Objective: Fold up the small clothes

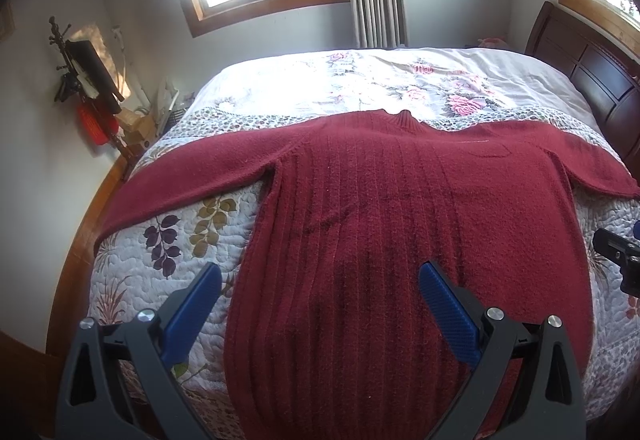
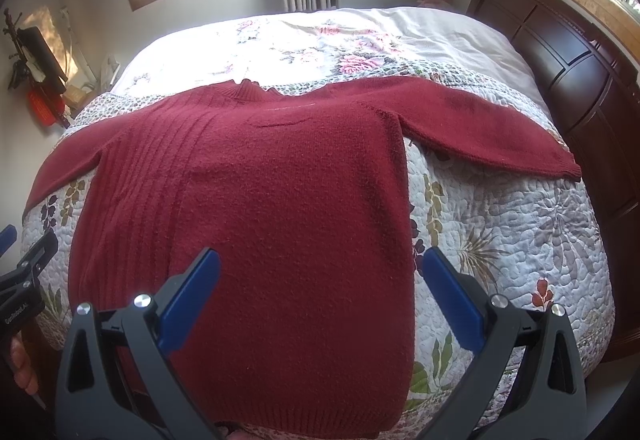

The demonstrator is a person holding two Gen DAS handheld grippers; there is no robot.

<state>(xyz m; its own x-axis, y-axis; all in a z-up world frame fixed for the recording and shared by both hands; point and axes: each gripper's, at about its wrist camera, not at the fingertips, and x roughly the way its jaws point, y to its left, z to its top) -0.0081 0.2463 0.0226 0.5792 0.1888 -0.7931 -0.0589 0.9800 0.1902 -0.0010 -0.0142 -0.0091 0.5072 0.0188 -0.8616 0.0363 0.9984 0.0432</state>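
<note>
A dark red knitted sweater (image 1: 380, 199) (image 2: 260, 199) lies flat on the quilted bed, collar at the far side, both sleeves spread out sideways. My left gripper (image 1: 320, 276) hovers open over the sweater's lower left part, its blue pads (image 1: 196, 304) wide apart with nothing between them. My right gripper (image 2: 320, 264) is open too, above the lower right part of the body, its right pad (image 2: 452, 292) over the quilt past the sweater's side edge. Each gripper shows at the other view's edge: the right gripper (image 1: 620, 256) and the left gripper (image 2: 24, 280).
The bed carries a floral quilt (image 2: 500, 240) (image 1: 168, 240) and a white flowered cover behind it. A dark wooden headboard (image 2: 580, 79) runs along the right. A coat stand (image 1: 88, 87) with hung items is at the left wall. Part of a hand (image 2: 24, 364) shows at lower left.
</note>
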